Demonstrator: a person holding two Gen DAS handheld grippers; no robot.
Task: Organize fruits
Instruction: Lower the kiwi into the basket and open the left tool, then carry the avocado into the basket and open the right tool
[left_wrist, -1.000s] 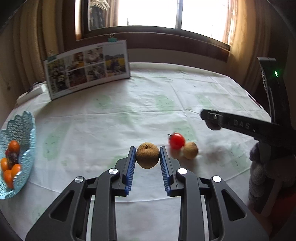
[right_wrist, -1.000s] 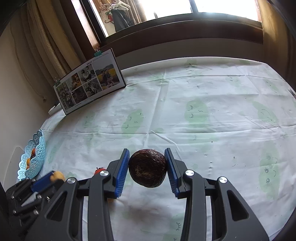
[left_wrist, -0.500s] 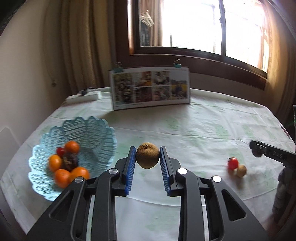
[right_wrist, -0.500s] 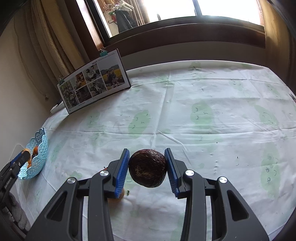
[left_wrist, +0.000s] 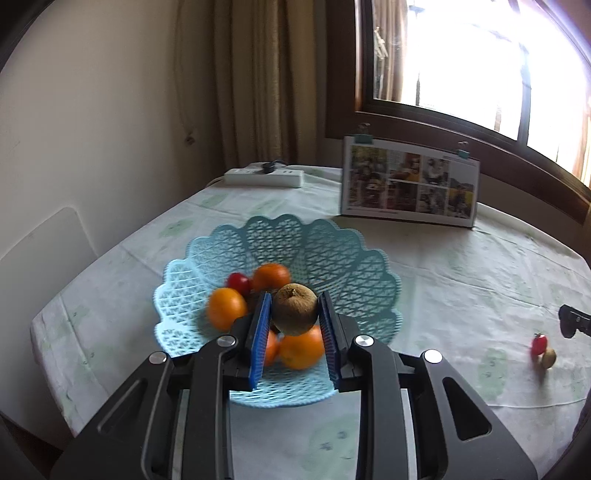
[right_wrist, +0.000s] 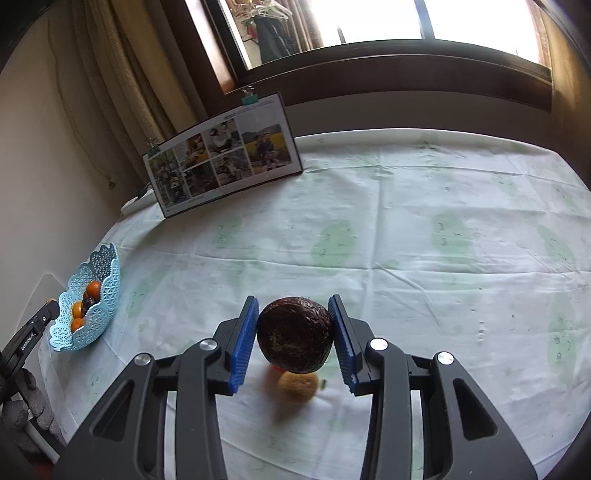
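My left gripper (left_wrist: 294, 314) is shut on a small brown fruit (left_wrist: 295, 308) and hangs just above the light-blue lattice basket (left_wrist: 343, 254). Several oranges (left_wrist: 226, 308) and a small red fruit (left_wrist: 239, 282) lie in the basket. My right gripper (right_wrist: 294, 334) is shut on a dark brown wrinkled fruit (right_wrist: 294, 335) above the tablecloth. Under it a tan round fruit (right_wrist: 297, 386) and a bit of a red one lie on the cloth. In the left wrist view the same pair, a red fruit (left_wrist: 538, 343) and a tan fruit (left_wrist: 549, 357), sits at the far right.
A photo board (left_wrist: 410, 186) stands propped near the window sill. A white power strip (left_wrist: 264, 178) lies at the table's far left corner. A chair back (left_wrist: 40, 254) is by the left edge. The basket (right_wrist: 88, 306) shows at the far left in the right wrist view.
My left gripper has swung left with the brown fruit, from beside the loose fruits to over the basket. The right gripper holds its dark fruit nearly in place above the tan fruit.
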